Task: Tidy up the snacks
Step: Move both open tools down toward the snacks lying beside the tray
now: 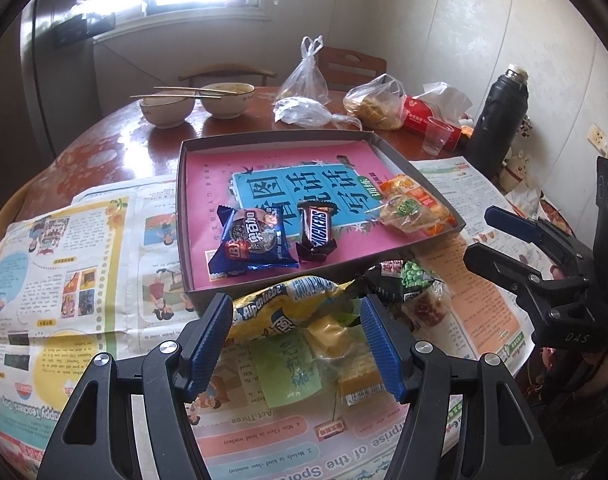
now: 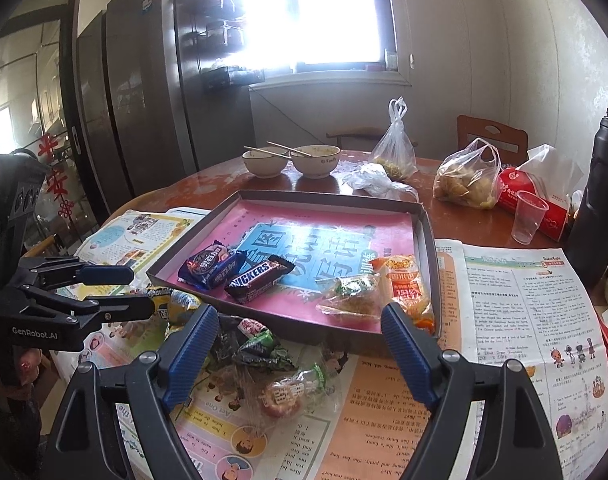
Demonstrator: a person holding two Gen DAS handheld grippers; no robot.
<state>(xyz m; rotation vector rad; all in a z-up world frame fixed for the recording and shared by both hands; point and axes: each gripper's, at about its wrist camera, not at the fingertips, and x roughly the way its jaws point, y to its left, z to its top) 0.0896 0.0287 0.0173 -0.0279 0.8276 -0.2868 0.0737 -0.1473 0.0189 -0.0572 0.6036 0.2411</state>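
Yellow foil marks the likely target: the Alpenliebe bag [image 1: 282, 308] lies on the newspaper [image 1: 84, 280] just outside the near wall of the box [image 1: 224, 282], between the wide-spread fingers of the left claw [image 1: 296, 344], which grips nothing. To do it well, I would lower straight, close across the bag's narrow middle, and lift over the wall to a bare patch at 12 o'clock from the Oreo pack [image 1: 254, 242] and Snickers bar [image 1: 315, 232].

At 3 o'clock from the yellow bag sit a green pea packet [image 2: 260, 346] and clear-wrapped sweets [image 2: 288, 392], under the right claw [image 2: 300, 354], also wide and empty.

Crinkly wrappers may slip. Newspaper covers a glossy reddish counter [image 2: 208, 184]; bowls with chopsticks [image 2: 264, 162], plastic bags [image 2: 465, 178], a cup [image 2: 527, 216] and a dark flask [image 2: 595, 200] stand at 12 o'clock, below a bright window.
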